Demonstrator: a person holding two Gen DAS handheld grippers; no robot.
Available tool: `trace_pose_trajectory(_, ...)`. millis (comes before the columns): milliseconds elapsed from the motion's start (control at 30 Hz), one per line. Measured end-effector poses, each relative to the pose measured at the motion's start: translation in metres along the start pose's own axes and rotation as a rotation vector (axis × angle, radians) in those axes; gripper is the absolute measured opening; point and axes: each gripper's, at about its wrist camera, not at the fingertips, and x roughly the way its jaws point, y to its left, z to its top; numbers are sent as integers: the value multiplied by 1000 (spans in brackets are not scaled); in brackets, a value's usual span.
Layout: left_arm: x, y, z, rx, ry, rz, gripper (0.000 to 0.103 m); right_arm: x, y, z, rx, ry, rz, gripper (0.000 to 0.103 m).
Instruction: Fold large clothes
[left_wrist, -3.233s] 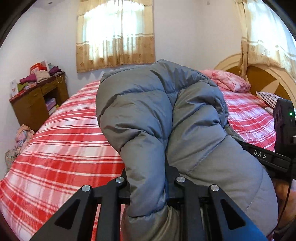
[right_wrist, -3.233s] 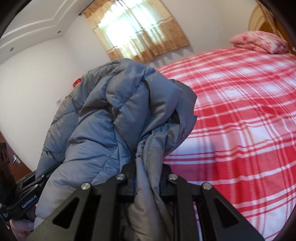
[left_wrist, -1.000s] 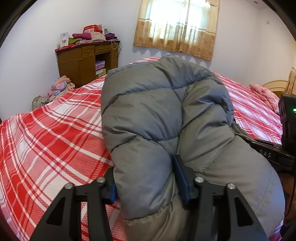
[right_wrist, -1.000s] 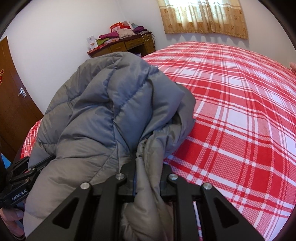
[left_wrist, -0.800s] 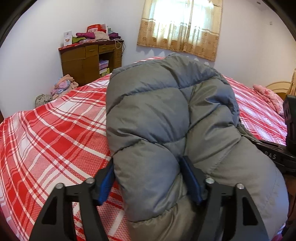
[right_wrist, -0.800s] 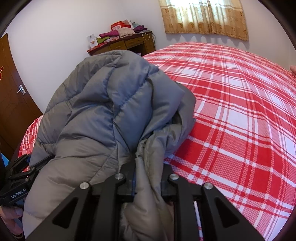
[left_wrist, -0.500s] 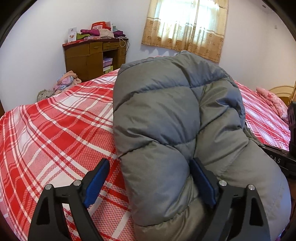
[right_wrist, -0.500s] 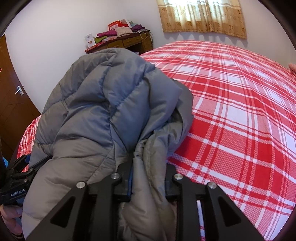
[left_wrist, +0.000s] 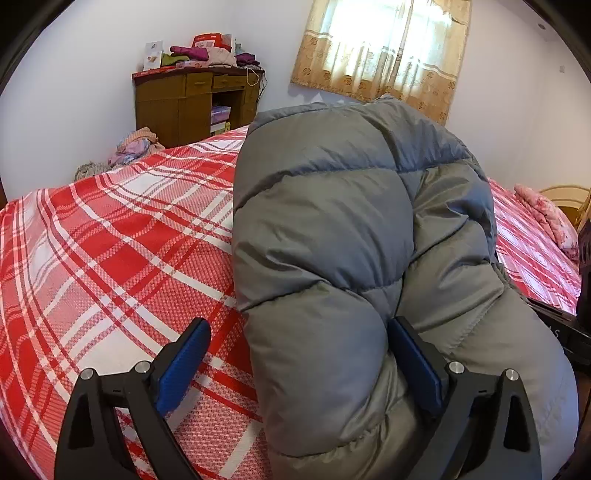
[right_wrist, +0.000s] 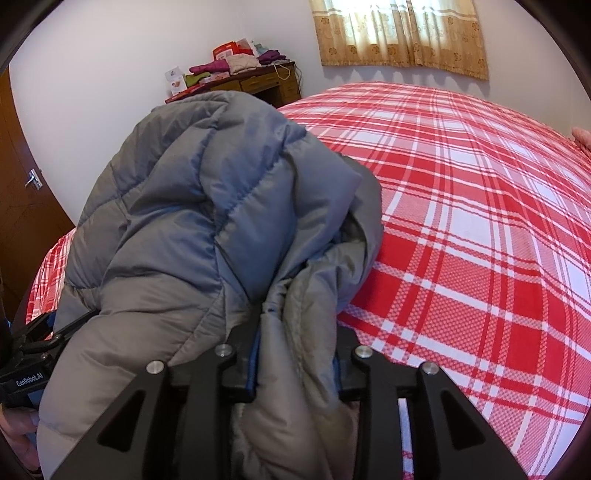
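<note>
Big bed with a red and white plaid cotton cover (left_wrist: 110, 258) fills most of the left wrist view. At about 11 o'clock there's a brown wooden table with drawers (left_wrist: 184, 99), folded clothes and a red box (left_wrist: 210, 46) piled on top. A heap of laundry on the floor (left_wrist: 133, 147) sits beside it. Beige patterned curtains (left_wrist: 388, 48) at 12, pink floral pillow (left_wrist: 550, 218) at 3. Brown wooden door (right_wrist: 18, 184) at 9 in the right wrist view.

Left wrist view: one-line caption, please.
Left tongs open around a folded grey puffer jacket on the red plaid bed.
</note>
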Motion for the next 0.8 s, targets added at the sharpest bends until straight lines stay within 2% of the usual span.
trace_pose_trajectory(500,-2,-1,-1,-10,-10,10,98,3,3,1,-11,13,-50,41)
trace_pose_trajectory(633,-11,-7,1,13,-8,52,98,-3,7,2,-16,11,-90,44)
trace_pose_trajectory(733,-33,-14,5,39,-25,76,98,-19,9,7,1,13,-115,50)
trace_pose_trajectory(800,-63,-20,9,62,-77,101,98,-45,13,9,11,-22,-121,65)
